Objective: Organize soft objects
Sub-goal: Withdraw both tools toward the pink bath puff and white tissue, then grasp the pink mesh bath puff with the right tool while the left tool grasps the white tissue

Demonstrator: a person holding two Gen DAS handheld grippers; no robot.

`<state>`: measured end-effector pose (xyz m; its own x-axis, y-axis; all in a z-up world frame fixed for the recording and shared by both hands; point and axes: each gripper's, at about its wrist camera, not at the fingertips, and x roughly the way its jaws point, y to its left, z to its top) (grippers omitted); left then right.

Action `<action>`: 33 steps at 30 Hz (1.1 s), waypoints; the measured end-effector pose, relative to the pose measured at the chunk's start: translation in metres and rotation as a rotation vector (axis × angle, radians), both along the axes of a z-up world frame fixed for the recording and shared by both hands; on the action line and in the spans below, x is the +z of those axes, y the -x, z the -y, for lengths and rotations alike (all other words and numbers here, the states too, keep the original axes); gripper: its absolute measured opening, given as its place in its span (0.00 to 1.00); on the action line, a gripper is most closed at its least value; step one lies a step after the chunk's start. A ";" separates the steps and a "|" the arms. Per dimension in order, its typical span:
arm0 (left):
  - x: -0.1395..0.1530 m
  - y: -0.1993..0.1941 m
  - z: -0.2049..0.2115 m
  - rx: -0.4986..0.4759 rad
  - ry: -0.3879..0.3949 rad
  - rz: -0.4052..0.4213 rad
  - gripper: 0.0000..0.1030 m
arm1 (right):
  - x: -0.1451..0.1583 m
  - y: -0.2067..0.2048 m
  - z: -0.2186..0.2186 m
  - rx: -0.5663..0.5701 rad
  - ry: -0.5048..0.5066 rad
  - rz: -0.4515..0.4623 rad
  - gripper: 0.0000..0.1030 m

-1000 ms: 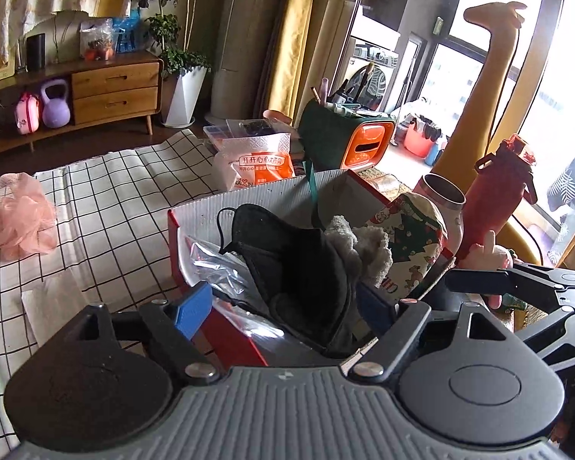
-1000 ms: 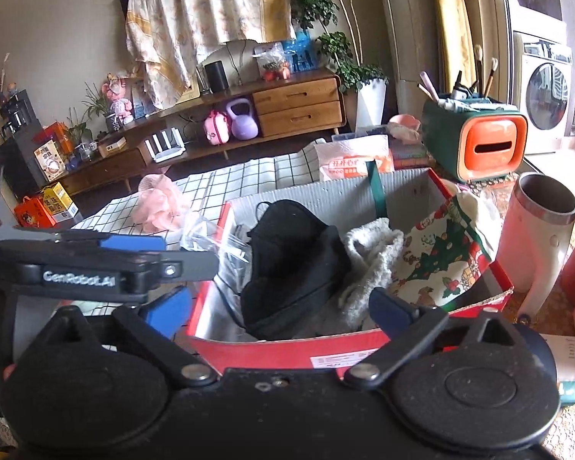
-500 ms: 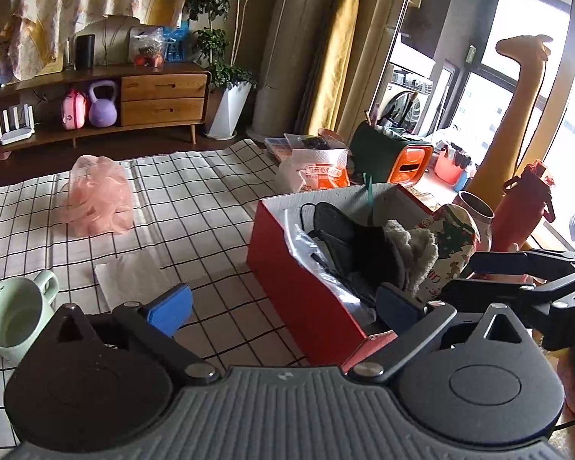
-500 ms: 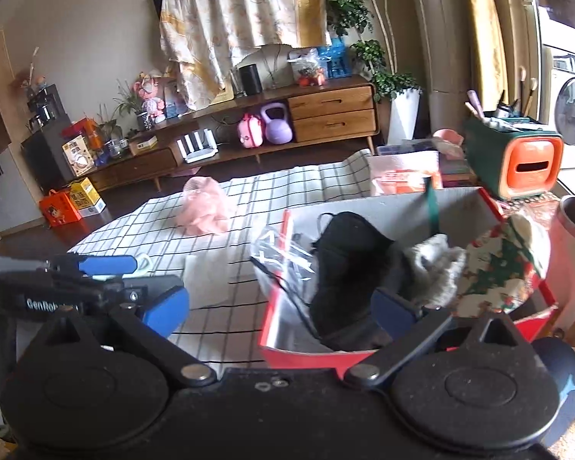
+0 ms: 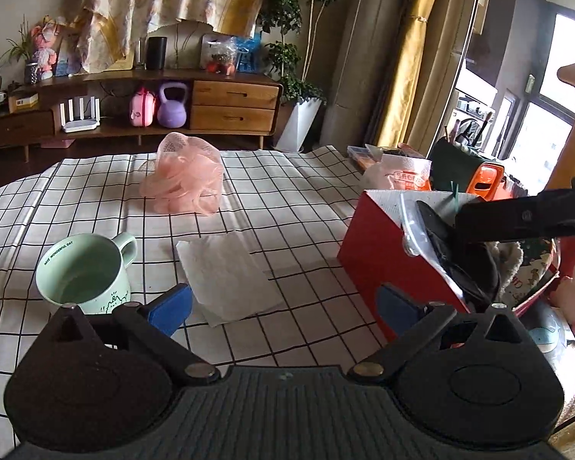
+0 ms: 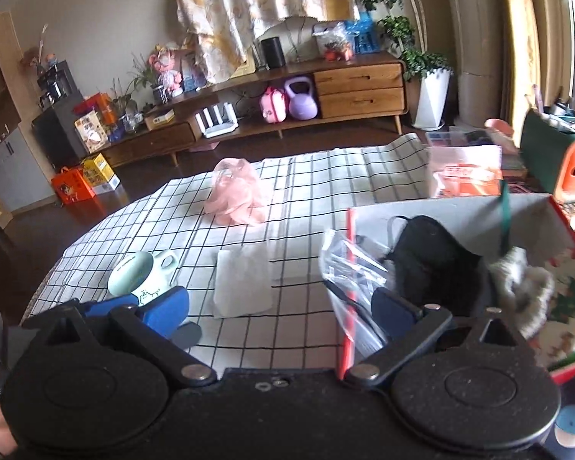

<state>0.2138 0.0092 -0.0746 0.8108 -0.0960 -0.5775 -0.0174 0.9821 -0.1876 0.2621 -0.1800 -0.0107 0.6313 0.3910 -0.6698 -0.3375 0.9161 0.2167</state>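
Note:
My left gripper (image 5: 283,306) hovers open over the checked cloth, with nothing between its blue pads. A white tissue (image 5: 226,276) lies flat just ahead of it. Farther back sits a pink mesh puff (image 5: 184,184). At the right, the red box (image 5: 375,257) holds a black mask (image 5: 452,253), a clear plastic bag, a grey sock and a Christmas-print cloth. My right gripper (image 6: 280,311) is also open and empty, near the box's left wall (image 6: 350,268). From there I see the tissue (image 6: 243,283), the puff (image 6: 237,195) and the mask (image 6: 433,260). One right finger (image 5: 517,222) reaches over the box.
A mint mug (image 5: 84,272) stands left of the tissue, close to my left pad. Behind the box are an orange-white packet (image 6: 464,176) and a green-and-orange holder (image 5: 467,168). A wooden sideboard (image 5: 230,103) lines the far wall. A red bottle stands right of the box.
Both grippers pulled back from over the box and swung left toward the table. The left jaws spread wider. The mug, tissue and puff came into view.

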 end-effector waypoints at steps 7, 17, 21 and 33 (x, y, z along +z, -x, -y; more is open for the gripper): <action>-0.027 -0.017 -0.016 0.050 0.042 -0.033 1.00 | -0.004 -0.037 -0.035 0.048 0.013 -0.025 0.98; -0.048 -0.049 -0.023 0.103 0.011 -0.061 1.00 | -0.019 -0.088 -0.073 0.090 0.037 -0.058 0.98; -0.056 -0.062 -0.016 0.104 -0.039 -0.058 1.00 | -0.023 -0.115 -0.089 0.106 0.046 -0.066 0.98; -0.086 -0.095 -0.014 0.130 -0.074 -0.083 1.00 | -0.051 -0.194 -0.135 0.164 0.117 -0.094 0.98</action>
<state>0.3084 0.0230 -0.1604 0.7631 0.0514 -0.6443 -0.1572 0.9817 -0.1078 0.4557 -0.0446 -0.0617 0.4982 0.3991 -0.7697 -0.4673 0.8714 0.1494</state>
